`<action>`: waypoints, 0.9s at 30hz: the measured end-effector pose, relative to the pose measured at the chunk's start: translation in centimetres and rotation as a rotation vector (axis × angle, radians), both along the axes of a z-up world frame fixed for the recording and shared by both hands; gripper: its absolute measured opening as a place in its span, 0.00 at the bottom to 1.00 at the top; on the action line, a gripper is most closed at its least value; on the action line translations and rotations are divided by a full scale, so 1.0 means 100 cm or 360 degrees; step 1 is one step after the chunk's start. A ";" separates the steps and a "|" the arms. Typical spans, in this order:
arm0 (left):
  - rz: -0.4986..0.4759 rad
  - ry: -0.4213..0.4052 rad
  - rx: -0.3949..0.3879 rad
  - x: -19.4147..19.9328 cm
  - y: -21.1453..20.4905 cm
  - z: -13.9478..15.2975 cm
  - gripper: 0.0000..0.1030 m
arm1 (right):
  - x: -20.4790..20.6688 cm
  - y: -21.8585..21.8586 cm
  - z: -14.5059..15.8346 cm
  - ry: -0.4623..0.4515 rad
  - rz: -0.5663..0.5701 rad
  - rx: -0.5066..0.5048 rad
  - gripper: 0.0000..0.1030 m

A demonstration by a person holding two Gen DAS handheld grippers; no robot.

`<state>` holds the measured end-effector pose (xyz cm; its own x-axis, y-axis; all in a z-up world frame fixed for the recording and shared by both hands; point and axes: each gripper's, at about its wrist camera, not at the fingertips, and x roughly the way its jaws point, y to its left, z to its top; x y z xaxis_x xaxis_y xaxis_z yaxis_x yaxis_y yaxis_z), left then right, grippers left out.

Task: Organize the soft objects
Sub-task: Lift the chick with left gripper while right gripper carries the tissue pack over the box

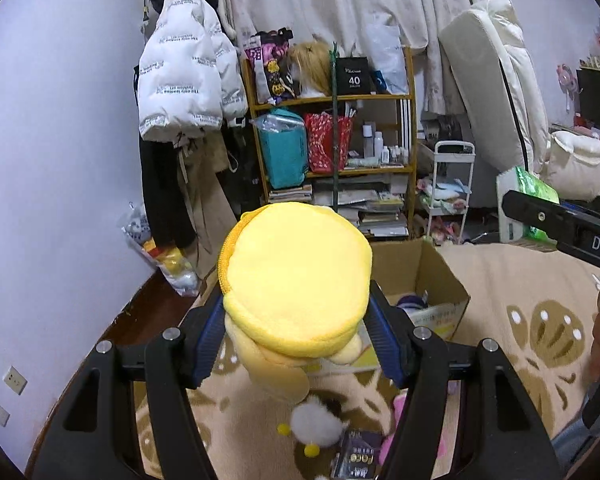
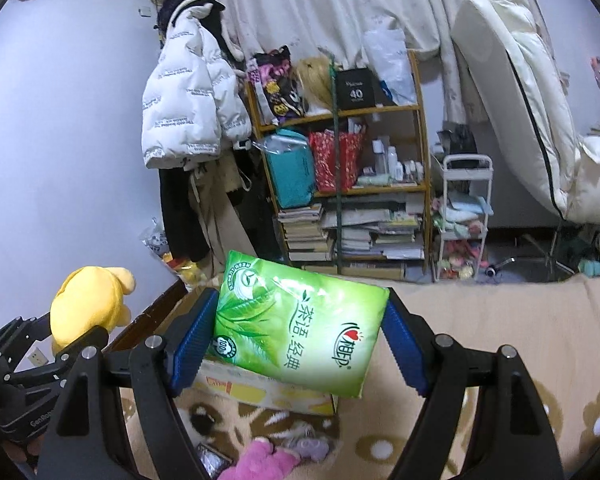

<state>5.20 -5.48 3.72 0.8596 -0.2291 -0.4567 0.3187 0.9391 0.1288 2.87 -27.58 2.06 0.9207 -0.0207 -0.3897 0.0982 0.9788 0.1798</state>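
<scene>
Cardboard box (image 1: 432,280) below plush (image 1: 296,280) | shelf (image 1: 332,98) behind | blanket (image 1: 500,280) underneath

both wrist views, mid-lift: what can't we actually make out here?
- Cardboard box contents: left view, yellow plush covers most of the opening; right view, green tissue pack hides it.
- Plush's face: both views show only its back.
- Pink item on the blanket: cut by the bottom edge, unidentifiable.
- Shelf bottle labels: too small.

both wrist views face forward, close-up — sharing the shelf (image 1: 332,136).
</scene>
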 end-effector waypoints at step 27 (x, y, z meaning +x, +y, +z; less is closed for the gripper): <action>-0.0042 -0.0094 0.0069 0.065 -0.026 0.004 0.63 | 0.075 0.003 -0.005 0.0004 0.0052 -0.0135 0.81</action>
